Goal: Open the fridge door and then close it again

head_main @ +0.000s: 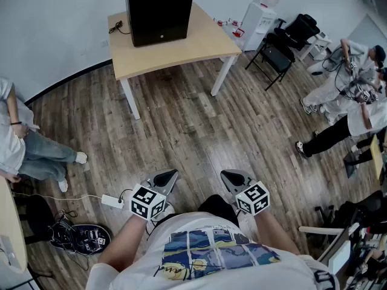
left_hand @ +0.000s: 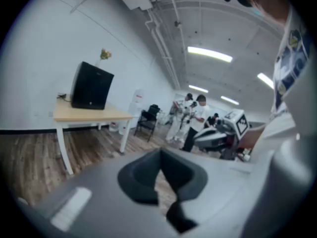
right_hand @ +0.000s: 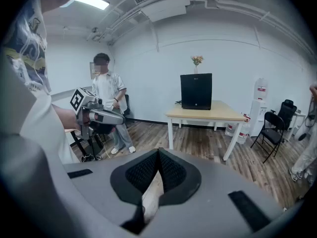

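The black fridge (head_main: 160,11), door shut, stands on the wooden counter (head_main: 205,41) across the room. Well apart from it, the left gripper (head_main: 169,176) and right gripper (head_main: 229,176) hover at the person's waist, fingers clenched together on nothing.

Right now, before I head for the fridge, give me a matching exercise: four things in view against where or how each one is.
Things:
1. fridge
2. folding chair
3. power strip
4. left gripper

Place or state:
A. jaws shut, nothing between them
B. on the floor, cord attached
C. on the wooden table
D. beside the water dispenser

Pairs: 1-C, 2-D, 3-B, 4-A
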A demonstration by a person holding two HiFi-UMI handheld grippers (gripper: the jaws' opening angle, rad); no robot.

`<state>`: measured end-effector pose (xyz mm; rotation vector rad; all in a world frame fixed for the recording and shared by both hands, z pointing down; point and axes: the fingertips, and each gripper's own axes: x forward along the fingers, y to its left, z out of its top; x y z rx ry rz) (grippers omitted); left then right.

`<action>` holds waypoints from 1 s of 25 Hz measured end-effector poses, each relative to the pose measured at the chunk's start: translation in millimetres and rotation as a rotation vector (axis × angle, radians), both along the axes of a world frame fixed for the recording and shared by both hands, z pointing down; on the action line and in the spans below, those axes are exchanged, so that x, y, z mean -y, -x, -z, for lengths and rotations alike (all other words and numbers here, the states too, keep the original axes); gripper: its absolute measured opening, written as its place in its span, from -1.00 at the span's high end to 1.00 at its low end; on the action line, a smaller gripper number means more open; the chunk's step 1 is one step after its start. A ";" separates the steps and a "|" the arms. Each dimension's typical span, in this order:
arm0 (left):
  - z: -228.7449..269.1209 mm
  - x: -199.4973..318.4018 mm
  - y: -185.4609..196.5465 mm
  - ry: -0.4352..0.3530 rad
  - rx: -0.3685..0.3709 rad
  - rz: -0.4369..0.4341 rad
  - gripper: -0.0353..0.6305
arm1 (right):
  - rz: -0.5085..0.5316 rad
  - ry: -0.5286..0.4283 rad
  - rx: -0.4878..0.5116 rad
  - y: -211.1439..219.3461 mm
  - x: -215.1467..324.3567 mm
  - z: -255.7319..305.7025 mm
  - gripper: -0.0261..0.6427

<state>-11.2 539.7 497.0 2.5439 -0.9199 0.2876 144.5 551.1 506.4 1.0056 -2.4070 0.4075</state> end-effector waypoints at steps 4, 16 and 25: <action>10.4 26.7 13.6 -0.023 0.003 0.052 0.87 | 0.090 -0.022 -0.002 22.3 30.6 19.0 0.89; 26.3 159.0 -29.1 -0.046 0.047 0.178 0.87 | 0.292 -0.066 0.032 -3.2 194.2 19.1 0.89; 52.5 285.5 -114.9 -0.089 0.081 0.265 0.87 | 0.399 -0.089 0.070 -86.1 313.1 28.4 0.87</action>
